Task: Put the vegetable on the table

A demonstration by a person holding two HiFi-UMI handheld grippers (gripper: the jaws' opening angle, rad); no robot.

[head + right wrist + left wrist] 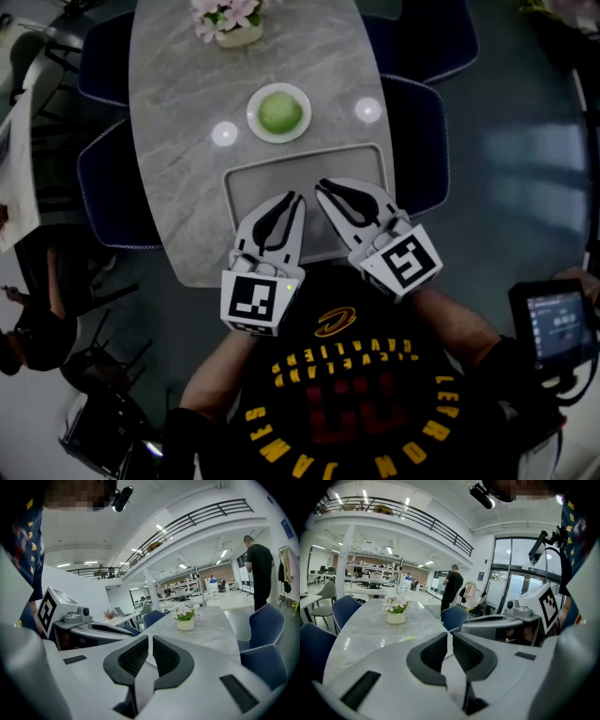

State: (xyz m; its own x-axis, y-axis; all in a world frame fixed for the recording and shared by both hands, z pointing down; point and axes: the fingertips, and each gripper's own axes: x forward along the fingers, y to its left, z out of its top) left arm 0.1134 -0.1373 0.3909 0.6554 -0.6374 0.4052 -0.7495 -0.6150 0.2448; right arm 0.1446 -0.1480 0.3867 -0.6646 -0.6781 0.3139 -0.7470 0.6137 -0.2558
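Vegetable, round pale-green ball [279,112], sits on small white plate [255,101] just past grey rectangular tray's [246,187] far edge. Left gripper [297,197] and right gripper [321,186] hover over tray, jaws together, empty. Vegetable lies ahead, about equally near both.

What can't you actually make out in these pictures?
- Vegetable: head view, too small and dim to name its kind.
- Plate: right gripper view, hidden behind the right gripper; left gripper view, the left gripper leaves only a sliver showing.
- Tray: head view, near edge covered by both grippers.
- Flower pot: head view, blooms cut off by the top edge.
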